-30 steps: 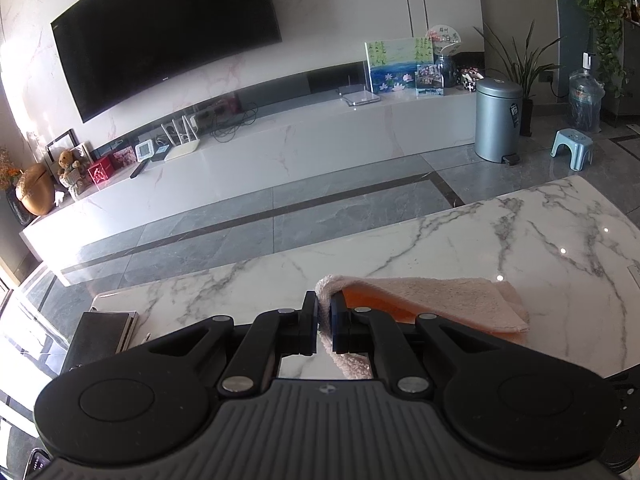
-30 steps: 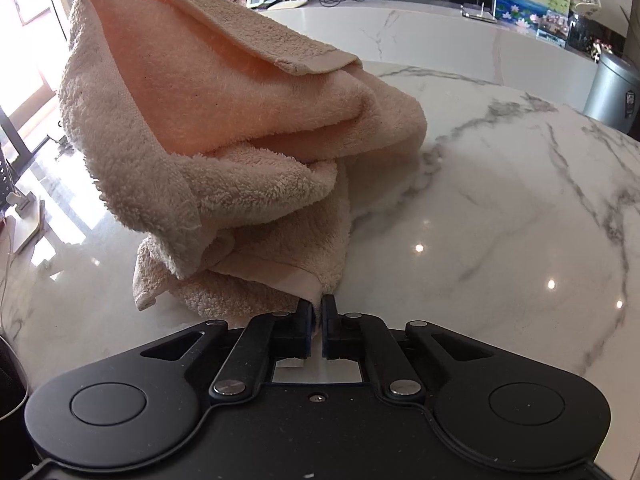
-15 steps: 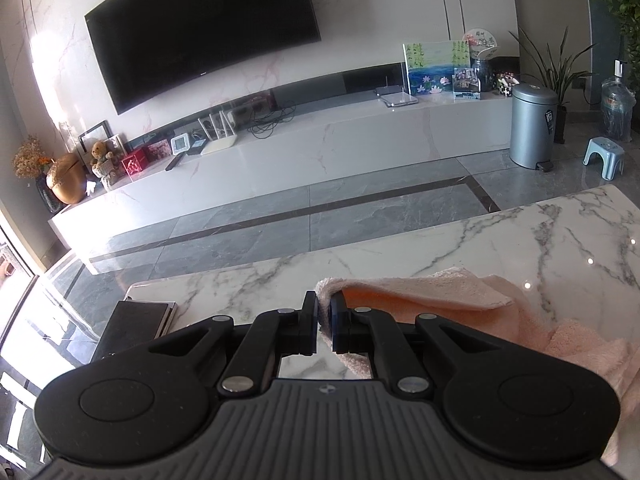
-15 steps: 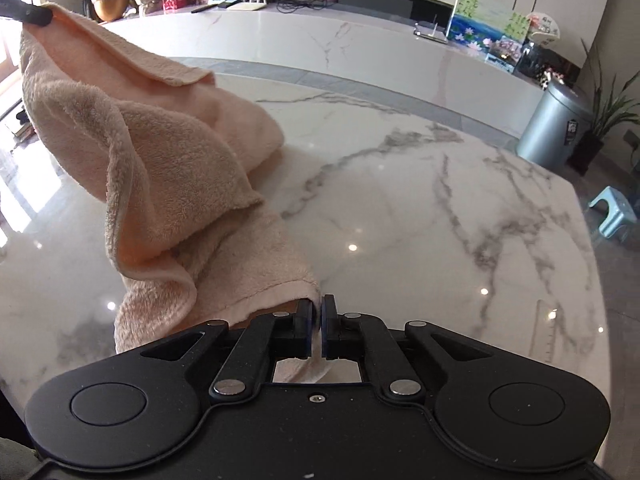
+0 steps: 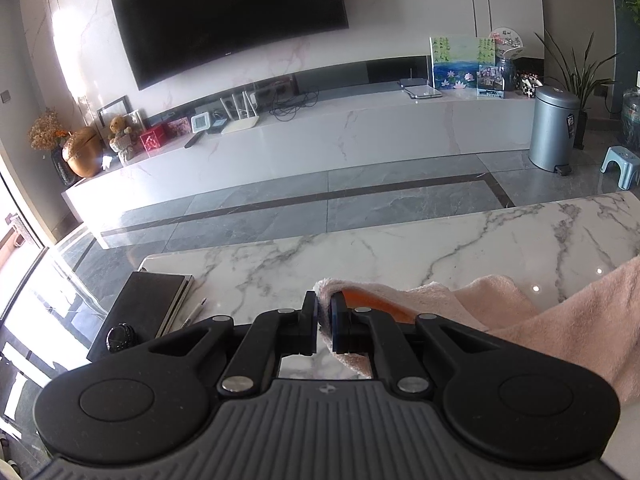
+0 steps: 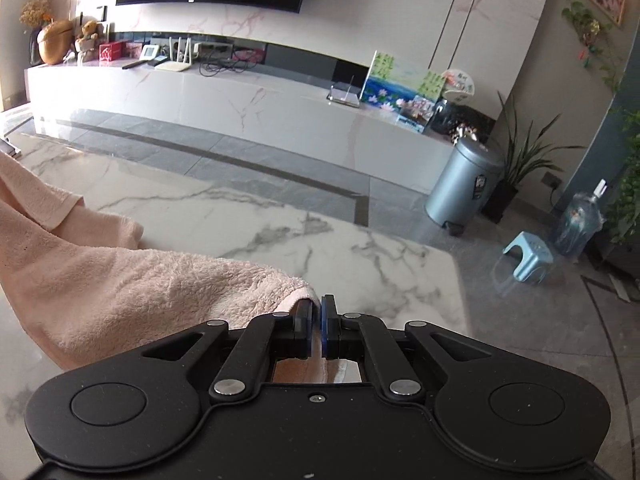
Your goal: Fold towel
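The towel [image 6: 100, 280] hangs stretched above the tabletop [image 6: 280, 220], a corner pinched in each closed gripper: left gripper [image 5: 324, 320] and right gripper [image 6: 318, 324]. Holding two corners apart likely spreads the cloth flat, ready for laying down and folding.

This is a home living room. Well beyond the jaws, a large dark television [image 5: 228, 20] hangs on a marble-clad wall above a long low white media console [image 5: 320, 132]. The console carries a teddy bear [image 5: 119, 136], a router [image 5: 240, 114], a painting of water lilies [image 5: 460, 62] and picture frames. On the grey tiled floor to the right stand a pedal bin [image 6: 464, 186], a potted plant [image 6: 524, 160] and a small blue stool [image 6: 528, 256]. Just ahead of the jaws lies a marble table [image 6: 360, 256].
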`<state>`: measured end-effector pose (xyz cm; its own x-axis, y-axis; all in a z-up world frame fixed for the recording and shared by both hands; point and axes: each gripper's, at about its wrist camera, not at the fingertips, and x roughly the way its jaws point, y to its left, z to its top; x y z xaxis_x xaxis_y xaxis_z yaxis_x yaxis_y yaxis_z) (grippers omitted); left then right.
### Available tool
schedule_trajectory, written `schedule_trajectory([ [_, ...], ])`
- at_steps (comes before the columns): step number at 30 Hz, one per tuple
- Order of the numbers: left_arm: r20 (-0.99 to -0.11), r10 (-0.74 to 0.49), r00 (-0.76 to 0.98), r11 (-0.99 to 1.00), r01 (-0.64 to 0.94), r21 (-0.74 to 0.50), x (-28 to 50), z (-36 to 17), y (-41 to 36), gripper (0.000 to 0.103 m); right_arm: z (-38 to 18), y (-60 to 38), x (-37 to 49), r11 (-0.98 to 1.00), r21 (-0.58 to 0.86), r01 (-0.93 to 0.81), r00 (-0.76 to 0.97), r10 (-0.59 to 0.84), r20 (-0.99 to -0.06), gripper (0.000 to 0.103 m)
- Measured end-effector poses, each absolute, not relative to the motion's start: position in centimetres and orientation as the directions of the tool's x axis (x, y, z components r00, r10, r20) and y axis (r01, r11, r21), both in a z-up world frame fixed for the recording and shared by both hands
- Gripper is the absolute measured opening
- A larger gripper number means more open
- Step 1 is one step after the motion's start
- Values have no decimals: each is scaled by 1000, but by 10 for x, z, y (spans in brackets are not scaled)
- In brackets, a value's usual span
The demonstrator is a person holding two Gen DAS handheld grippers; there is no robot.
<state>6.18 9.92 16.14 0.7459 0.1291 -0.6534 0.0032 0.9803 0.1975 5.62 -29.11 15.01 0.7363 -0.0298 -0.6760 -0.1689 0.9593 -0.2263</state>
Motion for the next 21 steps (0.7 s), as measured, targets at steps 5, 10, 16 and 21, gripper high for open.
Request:
schedule_trajectory([
  [5, -687, 111, 718, 984, 20, 180, 53, 144, 99, 5, 133, -284, 68, 951, -246, -189, 698, -46, -714, 3],
  [10, -714, 102, 692, 985, 29, 169, 41, 130, 99, 5, 109, -280, 65, 950, -242, -199, 662, -52, -747, 16],
  [16, -723, 97, 684, 987, 30, 160, 38, 125, 101, 5, 96, -282, 47, 953, -224, -205, 639, -43, -768, 55],
  [21, -726, 87, 682, 989, 29, 145, 36, 123, 102, 5, 82, -267, 17, 932, -190, -307, 616, 42, -787, 56],
])
